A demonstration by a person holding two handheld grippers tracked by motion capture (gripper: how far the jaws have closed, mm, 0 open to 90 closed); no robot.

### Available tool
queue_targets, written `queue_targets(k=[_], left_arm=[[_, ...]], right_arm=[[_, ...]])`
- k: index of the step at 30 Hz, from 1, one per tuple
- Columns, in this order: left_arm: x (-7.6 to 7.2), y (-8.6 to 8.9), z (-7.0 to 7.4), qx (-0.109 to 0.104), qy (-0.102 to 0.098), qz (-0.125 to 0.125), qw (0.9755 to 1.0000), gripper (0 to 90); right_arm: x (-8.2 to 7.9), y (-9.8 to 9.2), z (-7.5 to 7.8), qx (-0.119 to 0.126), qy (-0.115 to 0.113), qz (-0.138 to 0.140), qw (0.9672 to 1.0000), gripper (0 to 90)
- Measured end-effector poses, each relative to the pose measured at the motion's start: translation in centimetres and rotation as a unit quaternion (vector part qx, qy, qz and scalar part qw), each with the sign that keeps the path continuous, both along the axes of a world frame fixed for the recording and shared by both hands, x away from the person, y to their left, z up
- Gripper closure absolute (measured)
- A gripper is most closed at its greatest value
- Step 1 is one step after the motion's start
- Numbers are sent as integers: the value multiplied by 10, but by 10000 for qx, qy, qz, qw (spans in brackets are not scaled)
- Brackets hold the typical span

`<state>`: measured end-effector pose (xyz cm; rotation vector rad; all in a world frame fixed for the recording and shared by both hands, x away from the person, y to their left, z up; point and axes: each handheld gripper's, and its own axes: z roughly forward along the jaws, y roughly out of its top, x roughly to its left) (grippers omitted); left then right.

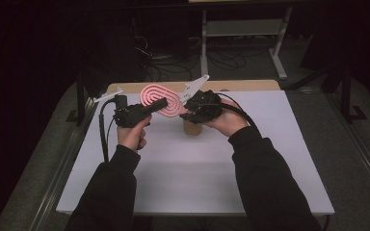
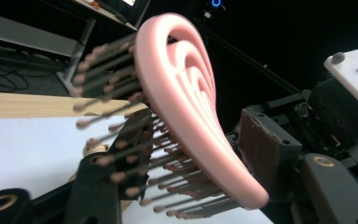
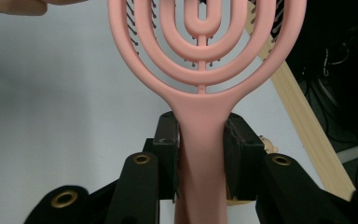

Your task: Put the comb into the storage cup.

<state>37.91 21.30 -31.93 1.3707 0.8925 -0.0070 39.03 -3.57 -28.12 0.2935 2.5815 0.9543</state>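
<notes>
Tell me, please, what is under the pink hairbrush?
Under the pink hairbrush lies the white table, with a small tan object beneath the right gripper. The brush and gripper cover most of that object.

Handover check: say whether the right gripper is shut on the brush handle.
Shut: the right gripper presses both pads against the pink hairbrush handle.

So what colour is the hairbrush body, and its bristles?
The hairbrush body is pink; its bristles are dark with pale tips. The left gripper view shows this best.
</notes>
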Motion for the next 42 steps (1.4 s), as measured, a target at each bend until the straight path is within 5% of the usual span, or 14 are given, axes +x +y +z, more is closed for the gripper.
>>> queue_targets(k=[7, 12, 29, 32, 34, 35, 42], left_arm=[[0, 0, 2, -599, 5, -11, 9982, 614], [-2, -4, 7, -283, -260, -28, 9993, 622], [9, 2, 19, -76, -503, -153, 9986, 629], [11, 3, 25, -41, -536, -148, 9984, 630], [13, 3, 28, 12, -513, -186, 9985, 631], [15, 3, 30, 166, -519, -197, 9983, 631], [20, -1, 36, 448, -587, -261, 9969, 632]], right_arm=[[0, -1, -1, 207, -25, -27, 9998, 685], [2, -1, -4, 214, 48, -79, 9997, 678], [9, -3, -8, 305, 255, -284, 9988, 452], [14, -9, -10, 429, 421, -468, 9971, 284], [15, -10, -11, 440, 457, -490, 9968, 251], [16, -13, -12, 483, 491, -532, 9962, 165], [17, -22, -18, 677, 624, -698, 9933, 6]])
